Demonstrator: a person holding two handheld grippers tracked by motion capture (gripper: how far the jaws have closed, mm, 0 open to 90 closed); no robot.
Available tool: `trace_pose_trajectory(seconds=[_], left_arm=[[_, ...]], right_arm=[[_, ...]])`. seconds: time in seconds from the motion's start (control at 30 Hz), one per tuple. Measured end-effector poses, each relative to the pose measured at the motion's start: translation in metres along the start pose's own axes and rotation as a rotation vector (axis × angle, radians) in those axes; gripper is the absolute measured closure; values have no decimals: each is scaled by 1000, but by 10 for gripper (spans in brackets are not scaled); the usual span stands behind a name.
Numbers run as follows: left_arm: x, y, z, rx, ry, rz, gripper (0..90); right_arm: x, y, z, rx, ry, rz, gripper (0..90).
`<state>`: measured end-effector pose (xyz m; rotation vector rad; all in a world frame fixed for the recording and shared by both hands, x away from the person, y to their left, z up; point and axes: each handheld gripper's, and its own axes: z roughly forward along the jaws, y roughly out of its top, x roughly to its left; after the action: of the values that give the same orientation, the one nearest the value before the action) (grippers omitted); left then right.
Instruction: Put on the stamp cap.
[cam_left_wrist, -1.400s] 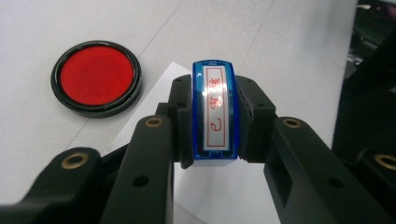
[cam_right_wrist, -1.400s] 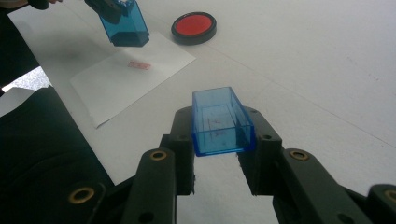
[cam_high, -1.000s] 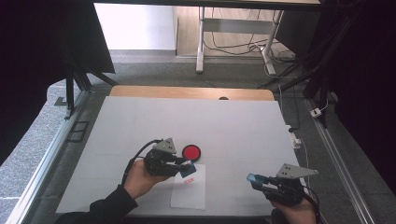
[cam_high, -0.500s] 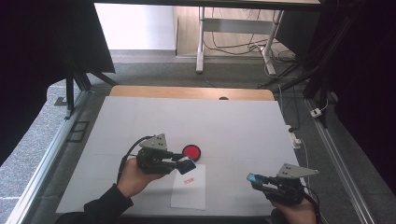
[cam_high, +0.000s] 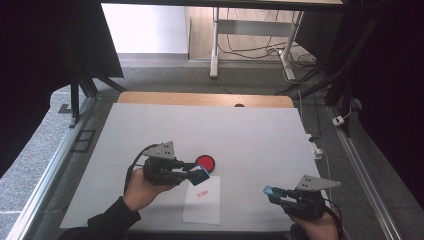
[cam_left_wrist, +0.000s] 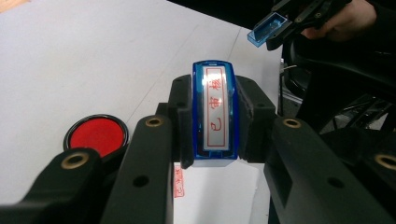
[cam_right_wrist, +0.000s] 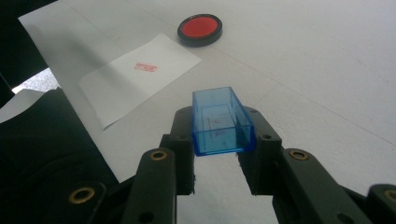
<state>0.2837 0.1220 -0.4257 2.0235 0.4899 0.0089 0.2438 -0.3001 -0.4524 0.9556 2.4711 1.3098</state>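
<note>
My left gripper (cam_left_wrist: 215, 140) is shut on a blue stamp (cam_left_wrist: 215, 112), whose white face with red characters points up at the camera. In the high view the left gripper (cam_high: 200, 176) hovers with the stamp (cam_high: 202, 174) just above the top edge of a white paper (cam_high: 202, 205), beside a round red ink pad (cam_high: 205, 161). The paper carries a small red print (cam_high: 201, 194). My right gripper (cam_right_wrist: 218, 140) is shut on a clear blue cap (cam_right_wrist: 219, 122), open end forward, above the table's near right part (cam_high: 272, 192).
The white table top (cam_high: 250, 135) has a wooden strip along its far edge (cam_high: 200, 99). A person's dark sleeve (cam_right_wrist: 42, 140) lies at the near edge. A power strip and cables (cam_high: 316, 147) sit off the right side.
The left hand has drawn back a little to the left with the stamp, away from the print on the paper. The right gripper has kept still.
</note>
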Motion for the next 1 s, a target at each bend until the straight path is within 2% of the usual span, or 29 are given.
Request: trace_pose_trajectory(seconds=[0.17,0.27,0.57,0.67,0.9,1.0], left_arm=[[0,0,0,4,-17,-11,702],[-1,1,1,4,-23,3,702],[-1,2,1,8,-17,13,702],[0,2,0,7,-21,12,702],[-1,2,1,14,-22,25,702],[-2,2,1,16,-26,25,702]], right_arm=[[2,3,1,-14,16,-10,687],[4,5,2,-15,25,-15,687],[8,16,5,-32,72,-38,687],[11,21,7,-46,96,-56,687],[22,31,20,-13,137,-134,687],[25,35,26,-17,159,-133,687]])
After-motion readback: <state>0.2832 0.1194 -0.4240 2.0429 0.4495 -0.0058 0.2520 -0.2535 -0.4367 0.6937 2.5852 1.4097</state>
